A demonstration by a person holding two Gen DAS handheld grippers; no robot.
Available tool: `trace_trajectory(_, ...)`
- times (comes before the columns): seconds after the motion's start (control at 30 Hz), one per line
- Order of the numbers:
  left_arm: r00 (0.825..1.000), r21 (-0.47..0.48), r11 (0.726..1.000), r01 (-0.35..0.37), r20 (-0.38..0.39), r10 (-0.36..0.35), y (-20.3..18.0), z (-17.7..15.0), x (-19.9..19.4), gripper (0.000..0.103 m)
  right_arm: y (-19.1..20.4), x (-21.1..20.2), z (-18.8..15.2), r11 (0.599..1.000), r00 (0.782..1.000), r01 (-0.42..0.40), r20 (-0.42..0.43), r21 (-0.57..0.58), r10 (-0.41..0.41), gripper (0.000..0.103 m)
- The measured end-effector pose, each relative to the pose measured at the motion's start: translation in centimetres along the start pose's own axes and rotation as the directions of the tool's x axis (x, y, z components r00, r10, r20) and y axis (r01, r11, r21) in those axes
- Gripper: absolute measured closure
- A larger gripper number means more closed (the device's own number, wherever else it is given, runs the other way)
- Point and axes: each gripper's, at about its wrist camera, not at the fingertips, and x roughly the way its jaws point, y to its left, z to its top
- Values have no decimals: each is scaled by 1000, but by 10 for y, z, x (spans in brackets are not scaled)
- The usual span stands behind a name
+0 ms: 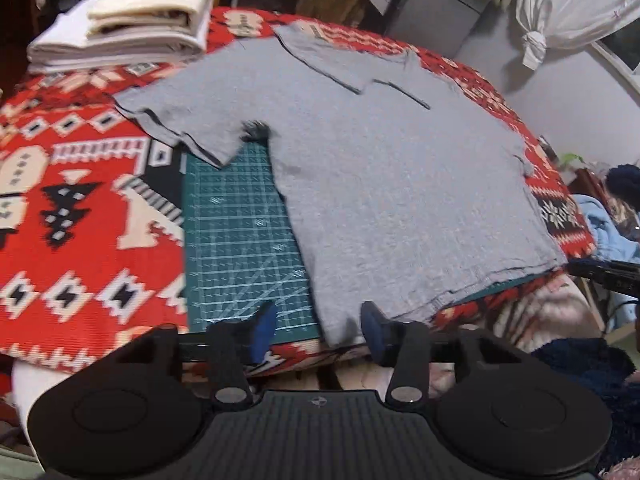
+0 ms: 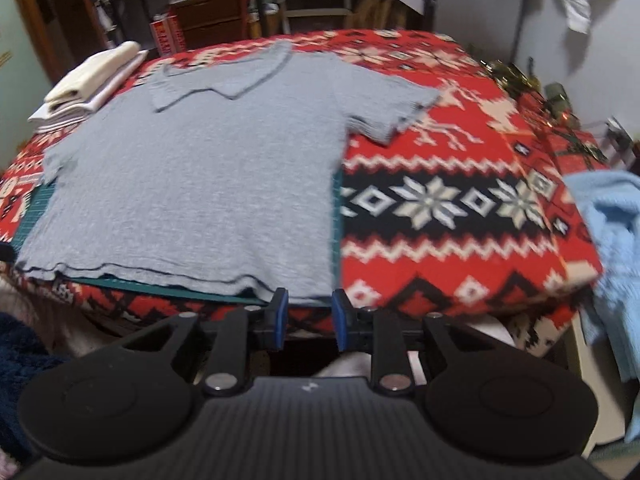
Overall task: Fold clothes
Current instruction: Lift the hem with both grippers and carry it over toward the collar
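A grey T-shirt (image 1: 372,168) lies spread flat on a green cutting mat (image 1: 236,240), its hem toward me and its top part folded over at the far end. My left gripper (image 1: 320,334) hovers open at the hem's left corner, with the corner of the cloth between its blue-padded fingers (image 1: 264,328). In the right wrist view the same T-shirt (image 2: 200,184) fills the left half, one sleeve (image 2: 392,112) spread out to the right. My right gripper (image 2: 308,316) is open just before the hem's right corner, not touching the cloth.
A red, black and white patterned blanket (image 2: 440,208) covers the table. A stack of folded white and cream clothes (image 1: 132,24) sits at the far left corner. A light blue garment (image 2: 612,248) hangs off the right side. Shelves and clutter stand behind the table.
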Motion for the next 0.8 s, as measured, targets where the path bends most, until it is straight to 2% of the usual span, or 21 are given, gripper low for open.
trace_trajectory(0.1,1000,-12,1000,-10,-16,9,1,-1,5,56,-10,2,-2,999,1000,-3,0,54,3,76)
trace_trajectory(0.27,1000,1,1000,-8,-14,8,-6,0,12,55,-12,3,4,997,999,-28,42,77,24,76)
trace_trajectory(0.4,1000,-9,1000,7,-16,-8,-8,1,13,56,-14,14,8,994,999,-40,29,105,37,76)
trace_trajectory(0.5,1000,20,1000,-24,-18,24,-13,1,14,61,-12,20,7,994,999,-35,10,102,35,79)
trace_trajectory(0.53,999,44,998,-46,-19,47,-16,0,14,66,-10,21,7,996,1000,-25,8,87,25,81)
trace_trajectory(0.57,997,70,995,-68,-16,69,-20,-1,15,71,-8,22,6,997,1000,-15,7,73,15,92)
trace_trajectory(0.6,996,97,991,-89,-12,91,-24,-2,15,71,-7,22,6,998,1000,-15,3,62,14,98)
trace_trajectory(0.67,994,124,986,-109,-4,111,-28,-3,16,75,-4,22,5,998,1000,-24,2,52,24,99)
trace_trajectory(0.7,995,121,988,-100,-6,101,-29,-3,17,78,-2,21,5,999,1000,-21,4,42,21,99)
trace_trajectory(0.73,996,114,990,-86,-11,87,-29,-2,17,89,-2,20,5,999,1000,-24,7,39,24,99)
trace_trajectory(0.77,998,98,993,-60,-21,62,-28,-2,18,95,-1,20,5,999,1000,-28,10,37,27,99)
trace_trajectory(0.8,999,88,995,-44,-26,47,-28,-2,20,95,-1,19,5,999,999,-30,16,39,29,99)
